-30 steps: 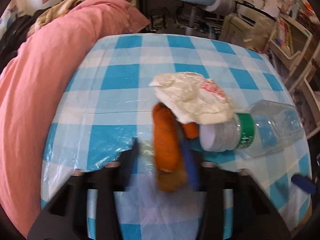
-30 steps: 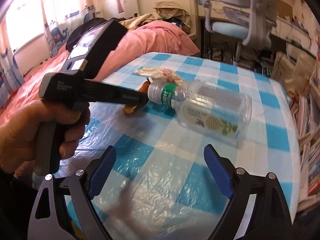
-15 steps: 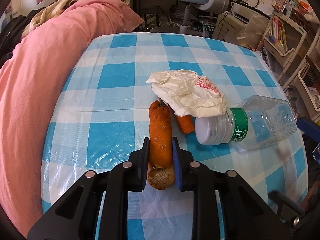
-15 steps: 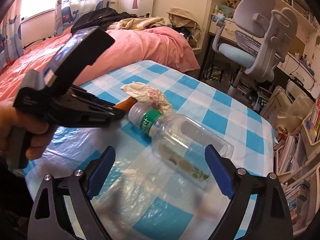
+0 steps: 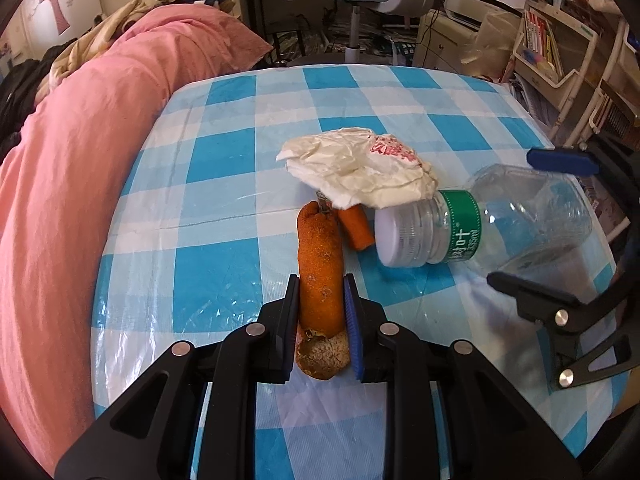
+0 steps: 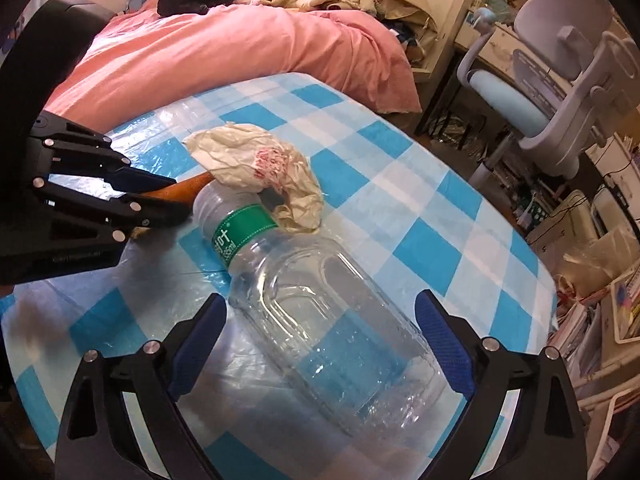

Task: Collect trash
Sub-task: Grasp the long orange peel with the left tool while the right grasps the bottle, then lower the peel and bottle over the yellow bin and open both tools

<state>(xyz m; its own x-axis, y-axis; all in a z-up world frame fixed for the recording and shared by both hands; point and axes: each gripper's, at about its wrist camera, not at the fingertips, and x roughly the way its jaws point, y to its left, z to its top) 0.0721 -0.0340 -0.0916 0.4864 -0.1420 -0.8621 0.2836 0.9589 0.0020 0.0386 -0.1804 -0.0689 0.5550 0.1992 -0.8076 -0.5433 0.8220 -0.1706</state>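
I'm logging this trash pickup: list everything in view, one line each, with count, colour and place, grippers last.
orange peel: one long strip, orange, on the table, clamped in the left gripper
small peel piece: one, orange, beside the strip, under the wrapper's edge
crumpled wrapper: one, white with red print, resting over the bottle's cap
plastic bottle: one, clear with green label, lying on its side
tablecloth: one, blue-and-white check
bedding: pink, beside the table
office chair: one, grey and light blue, beyond the table
left gripper: shut on the peel
right gripper: open, straddling the bottle

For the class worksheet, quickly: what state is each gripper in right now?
Left gripper: shut on the orange peel.
Right gripper: open, jaws just widening, straddling the plastic bottle, pads not touching it.
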